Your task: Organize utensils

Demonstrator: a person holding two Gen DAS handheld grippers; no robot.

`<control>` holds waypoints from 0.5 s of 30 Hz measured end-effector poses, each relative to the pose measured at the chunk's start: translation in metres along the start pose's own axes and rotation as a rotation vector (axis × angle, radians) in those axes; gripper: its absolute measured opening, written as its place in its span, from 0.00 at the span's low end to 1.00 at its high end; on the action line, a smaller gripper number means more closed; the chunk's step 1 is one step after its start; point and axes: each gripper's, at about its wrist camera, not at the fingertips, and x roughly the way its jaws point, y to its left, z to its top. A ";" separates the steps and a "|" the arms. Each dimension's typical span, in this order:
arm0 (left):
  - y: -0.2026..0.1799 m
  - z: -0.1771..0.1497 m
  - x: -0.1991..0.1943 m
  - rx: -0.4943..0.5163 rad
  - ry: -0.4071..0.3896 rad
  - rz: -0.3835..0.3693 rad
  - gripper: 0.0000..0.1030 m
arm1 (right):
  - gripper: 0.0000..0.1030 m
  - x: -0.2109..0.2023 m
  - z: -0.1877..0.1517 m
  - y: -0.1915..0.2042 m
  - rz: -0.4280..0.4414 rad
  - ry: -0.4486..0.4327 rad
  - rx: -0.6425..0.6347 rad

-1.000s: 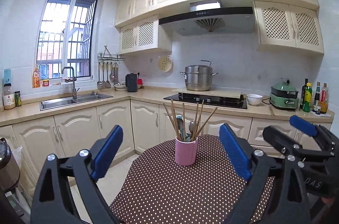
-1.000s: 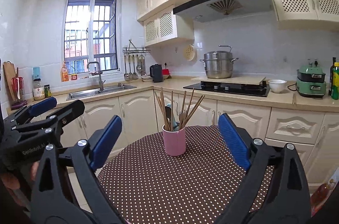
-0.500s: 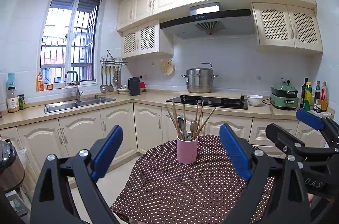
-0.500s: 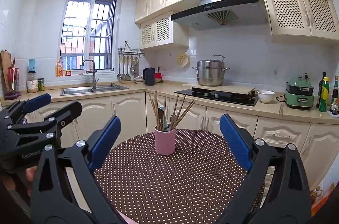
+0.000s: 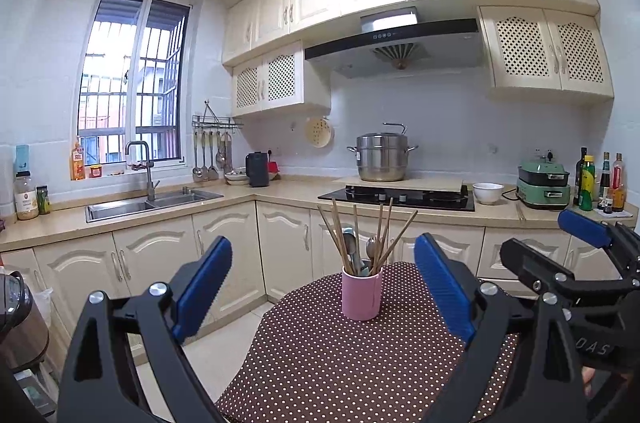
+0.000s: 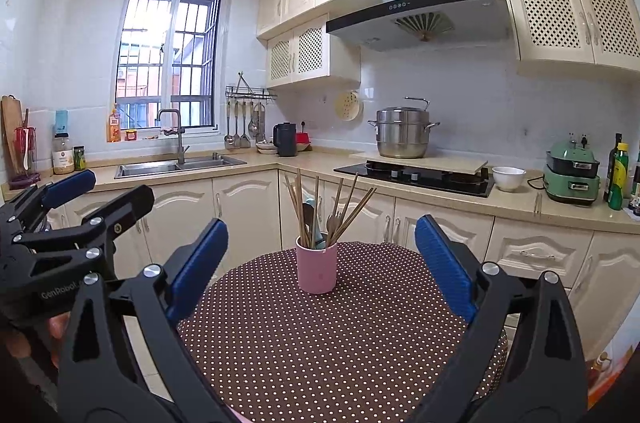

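Note:
A pink cup (image 5: pixel 361 295) stands upright on a round table with a brown polka-dot cloth (image 5: pixel 360 363); it also shows in the right wrist view (image 6: pixel 317 270). It holds several wooden chopsticks (image 5: pixel 340 239) and metal spoons (image 5: pixel 349 241). My left gripper (image 5: pixel 322 287) is open and empty, short of the cup. My right gripper (image 6: pixel 320 263) is open and empty, also short of the cup. Each gripper shows at the edge of the other's view: the right one (image 5: pixel 576 247) and the left one (image 6: pixel 80 199).
Cream cabinets and a counter run behind the table with a sink (image 6: pixel 176 165), a hob (image 6: pixel 416 179) with a steel pot (image 6: pixel 402 133), a white bowl (image 6: pixel 508 178), a green cooker (image 6: pixel 572 177) and bottles (image 5: pixel 588 179). A dark appliance (image 5: pixel 16 319) stands at left.
Both grippers have drawn back and tilted up a little, so the cup sits lower and smaller in both views. Both stay open and empty.

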 end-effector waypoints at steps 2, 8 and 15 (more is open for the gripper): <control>0.000 0.001 0.004 0.000 0.000 0.000 0.88 | 0.90 0.003 0.001 -0.001 0.003 0.005 0.003; 0.000 0.002 0.013 0.002 0.008 0.002 0.88 | 0.90 0.014 0.002 -0.003 0.010 0.023 0.009; 0.001 0.001 0.023 -0.005 0.018 -0.007 0.88 | 0.90 0.021 0.003 -0.005 0.010 0.034 0.012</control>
